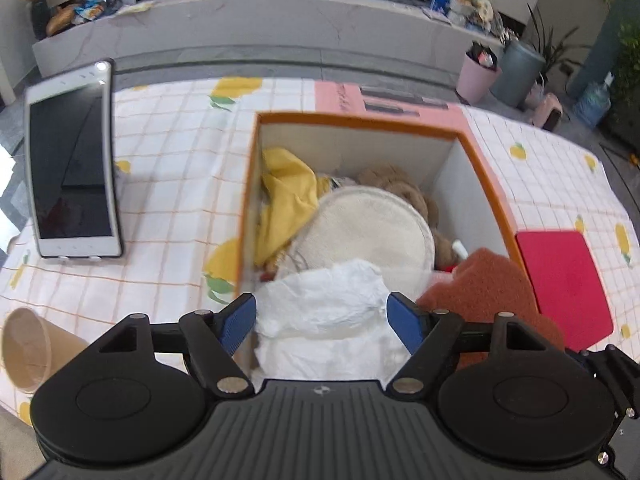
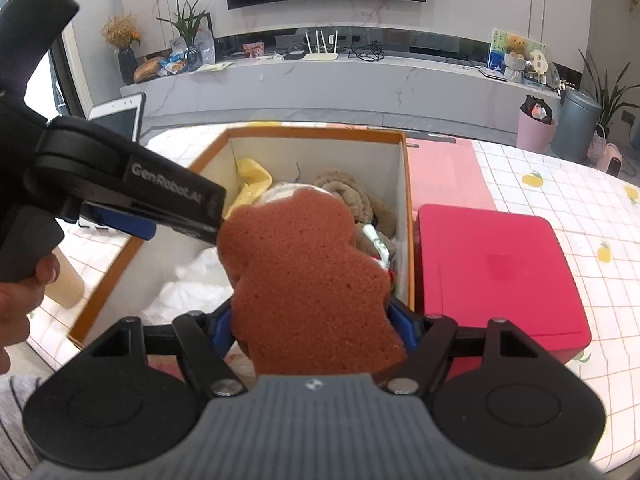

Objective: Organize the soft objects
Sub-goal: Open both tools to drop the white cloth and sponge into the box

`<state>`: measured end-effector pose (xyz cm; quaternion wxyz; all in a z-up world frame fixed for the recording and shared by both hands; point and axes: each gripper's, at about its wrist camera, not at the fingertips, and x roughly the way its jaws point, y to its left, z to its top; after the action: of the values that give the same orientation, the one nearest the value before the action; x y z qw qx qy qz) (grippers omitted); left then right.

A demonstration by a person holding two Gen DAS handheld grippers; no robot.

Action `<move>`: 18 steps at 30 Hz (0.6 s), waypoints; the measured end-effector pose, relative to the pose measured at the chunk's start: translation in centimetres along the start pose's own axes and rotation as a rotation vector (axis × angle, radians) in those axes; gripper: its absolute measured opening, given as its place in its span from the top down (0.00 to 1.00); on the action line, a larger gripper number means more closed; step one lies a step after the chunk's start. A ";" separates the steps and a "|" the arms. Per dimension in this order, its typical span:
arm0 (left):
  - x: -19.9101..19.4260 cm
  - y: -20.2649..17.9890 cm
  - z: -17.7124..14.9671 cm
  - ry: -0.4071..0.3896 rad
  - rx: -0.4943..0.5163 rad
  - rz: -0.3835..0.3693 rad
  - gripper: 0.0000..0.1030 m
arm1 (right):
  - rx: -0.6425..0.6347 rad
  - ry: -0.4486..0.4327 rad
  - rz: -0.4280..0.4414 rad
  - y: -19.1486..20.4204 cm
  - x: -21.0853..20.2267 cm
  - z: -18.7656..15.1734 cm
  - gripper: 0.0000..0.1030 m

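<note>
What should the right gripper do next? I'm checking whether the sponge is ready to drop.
Probably lower a little and open. The right gripper holds the brown sponge above the orange box, over the round cream pad and plush toy. The left gripper, open over the white bag, sits close beside it, so a short, straight descent seems safest.

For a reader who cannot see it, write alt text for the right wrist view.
The right tongs grip a brown sponge over an open orange-rimmed box holding a yellow cloth and a plush toy. A red case sits beside the box.
</note>
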<state>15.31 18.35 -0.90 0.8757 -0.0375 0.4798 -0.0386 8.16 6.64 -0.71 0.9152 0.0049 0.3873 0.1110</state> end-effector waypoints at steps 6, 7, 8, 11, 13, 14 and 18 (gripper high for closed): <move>-1.6 1.5 0.1 -0.025 -0.005 -0.002 0.15 | -0.055 0.018 -0.016 2.5 1.0 1.0 0.29; -1.7 1.6 0.0 -0.027 -0.001 0.003 0.15 | -0.065 0.024 -0.035 2.8 1.5 1.0 0.29; -1.8 1.8 -0.1 -0.029 0.004 0.006 0.15 | -0.076 0.032 -0.058 3.0 2.1 0.9 0.29; -1.8 2.2 -0.4 -0.031 0.014 0.026 0.15 | -0.100 0.077 -0.147 3.6 4.0 0.7 0.29; -1.7 2.5 -0.4 -0.031 0.015 0.047 0.17 | -0.099 0.110 -0.177 3.7 5.2 0.5 0.29; -1.7 2.6 -0.4 -0.033 0.023 0.044 0.17 | -0.090 0.130 -0.182 3.7 5.6 0.3 0.29; -1.8 2.8 0.0 -0.041 0.049 0.059 0.17 | -0.163 0.165 -0.225 4.2 6.7 -0.3 0.30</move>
<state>14.44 21.30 0.32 0.8867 -0.0028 0.4617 -0.0236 11.65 12.06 -5.29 0.8842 -0.1219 0.4491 0.0389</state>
